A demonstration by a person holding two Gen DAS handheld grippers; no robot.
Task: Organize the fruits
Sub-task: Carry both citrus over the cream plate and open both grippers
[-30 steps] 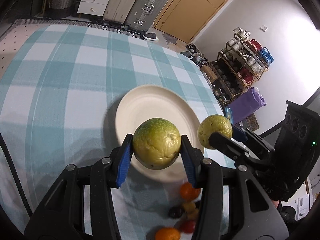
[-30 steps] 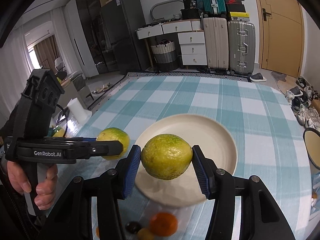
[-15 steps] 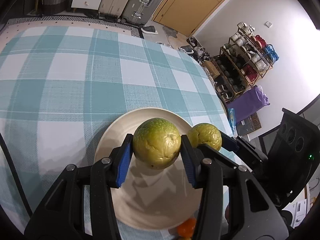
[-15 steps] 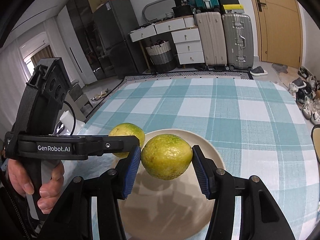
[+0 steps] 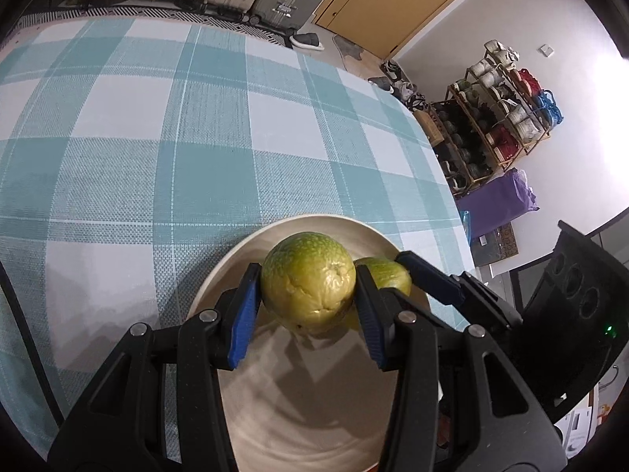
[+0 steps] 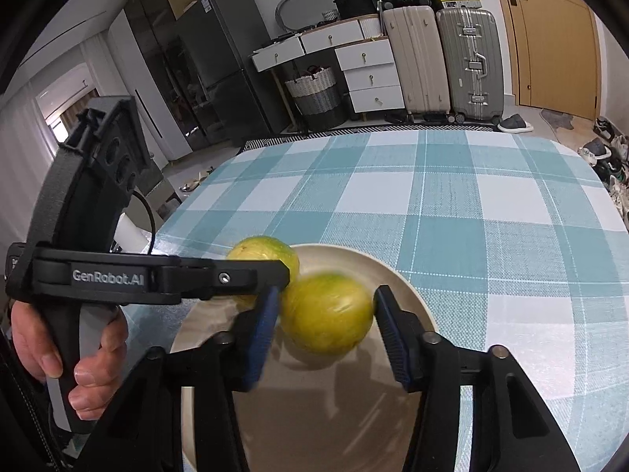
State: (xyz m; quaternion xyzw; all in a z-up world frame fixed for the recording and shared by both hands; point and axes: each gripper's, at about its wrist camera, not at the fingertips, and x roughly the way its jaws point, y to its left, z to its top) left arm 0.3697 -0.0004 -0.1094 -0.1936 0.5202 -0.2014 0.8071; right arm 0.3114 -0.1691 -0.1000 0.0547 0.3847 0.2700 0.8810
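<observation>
Left wrist view: the left gripper pinches a green-yellow citrus, the left fruit, between its blue pads, squarely across the widest part. The cream plate lies directly below and ahead of the fingertips. Just past the right-hand finger sits the right fruit, between the fingers of the right gripper. Those jaws have just been closing with the fruit between them. It is smeared by motion and a thin gap seems to show at one pad, so whether the fruit is firmly pinched cannot be told.

Both fruits look firm, round and moderately heavy, with a pebbled rind that should give the pads some purchase. Being round, each will likely roll once set down. A hold across the middle, as the left gripper has, seems safest.

Room is tight between the two grippers: the left one's outer finger crosses close in front of the right one's near finger. The plate's raised rim curves just beyond the fingertips, and beyond it the checked tablecloth lies open.
</observation>
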